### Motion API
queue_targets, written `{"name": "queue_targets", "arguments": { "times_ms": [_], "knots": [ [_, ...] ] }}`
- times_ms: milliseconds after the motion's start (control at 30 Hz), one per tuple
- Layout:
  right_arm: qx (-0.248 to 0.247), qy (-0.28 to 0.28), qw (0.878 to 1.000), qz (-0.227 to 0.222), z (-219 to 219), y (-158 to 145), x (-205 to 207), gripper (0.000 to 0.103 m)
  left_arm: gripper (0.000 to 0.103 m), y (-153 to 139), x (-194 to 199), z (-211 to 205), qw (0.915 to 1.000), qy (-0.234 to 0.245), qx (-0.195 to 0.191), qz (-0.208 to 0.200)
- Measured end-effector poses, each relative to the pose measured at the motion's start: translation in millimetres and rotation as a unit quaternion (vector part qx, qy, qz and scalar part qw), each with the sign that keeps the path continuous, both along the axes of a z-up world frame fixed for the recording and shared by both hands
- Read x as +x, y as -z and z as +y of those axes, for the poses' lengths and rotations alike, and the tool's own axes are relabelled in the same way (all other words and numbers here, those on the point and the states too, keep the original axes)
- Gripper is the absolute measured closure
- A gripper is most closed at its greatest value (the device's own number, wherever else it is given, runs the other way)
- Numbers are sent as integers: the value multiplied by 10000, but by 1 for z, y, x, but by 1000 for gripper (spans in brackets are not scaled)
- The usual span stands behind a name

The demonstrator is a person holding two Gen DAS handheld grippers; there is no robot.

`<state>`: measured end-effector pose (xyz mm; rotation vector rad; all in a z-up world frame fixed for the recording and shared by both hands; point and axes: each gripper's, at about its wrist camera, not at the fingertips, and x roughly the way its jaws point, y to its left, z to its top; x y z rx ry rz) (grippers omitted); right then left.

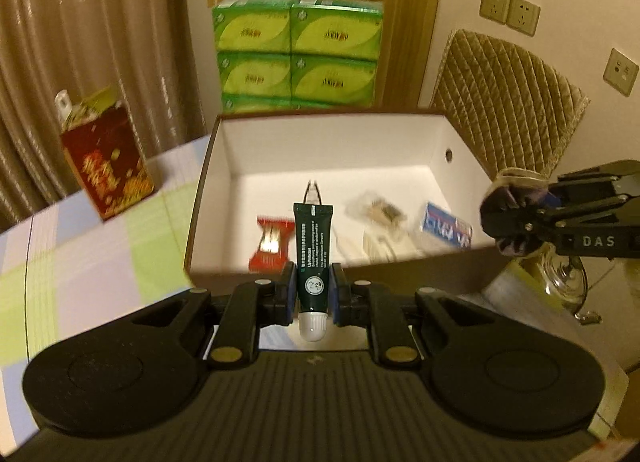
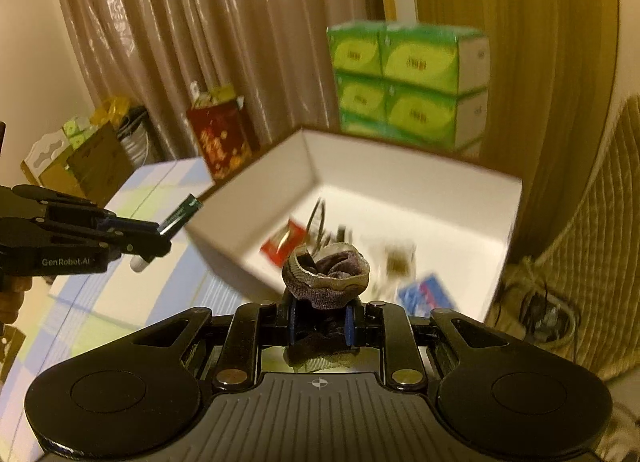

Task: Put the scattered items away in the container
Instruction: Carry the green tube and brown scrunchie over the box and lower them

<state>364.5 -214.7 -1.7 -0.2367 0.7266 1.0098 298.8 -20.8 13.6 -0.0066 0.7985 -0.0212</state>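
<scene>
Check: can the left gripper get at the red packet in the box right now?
Probably not. The left gripper is shut on a dark green tube, so its jaws are occupied. The box is open-topped, and nothing covers the red packet.

"DAS" on right claw (image 1: pixel 505 222) | "GenRobot.AI" on left claw (image 2: pixel 160 240) | "Lip Protectant" on tube (image 1: pixel 313 258)

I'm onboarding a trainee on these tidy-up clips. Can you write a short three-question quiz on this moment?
1. What does the left tool hold?
2. True or false: the white box is empty.
3. The right tool grips: A) a rolled sock, B) a green tissue pack, C) a glass.

Key
1. A dark green tube, white cap toward the camera.
2. False: a red packet, a blue packet and other items lie inside.
3. A, the rolled sock.
</scene>
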Motion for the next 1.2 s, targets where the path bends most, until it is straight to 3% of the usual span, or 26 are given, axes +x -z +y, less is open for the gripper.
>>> {"name": "queue_targets", "arguments": {
  "times_ms": [367, 600, 767, 933, 1200],
  "knots": [
    [-161, 22, 9998, -126, 49, 11, 72, 84, 90, 9, 92, 10, 9999, 99, 28, 109],
    [-396, -69, 9992, 67, 84, 32, 107, 84, 90, 30, 140, 24, 9995, -76, -26, 313],
    [-527, -65, 9980, 331, 111, 50, 129, 84, 90, 50, 174, 38, 9973, -307, -314, 593],
    [-746, 18, 9957, 548, 133, 72, 150, 84, 90, 69, 201, 44, 9964, -391, 41, 752],
    [-926, 66, 9933, 690, 144, 88, 172, 84, 90, 83, 216, 47, 9956, -275, 176, 882]
  ]
}}
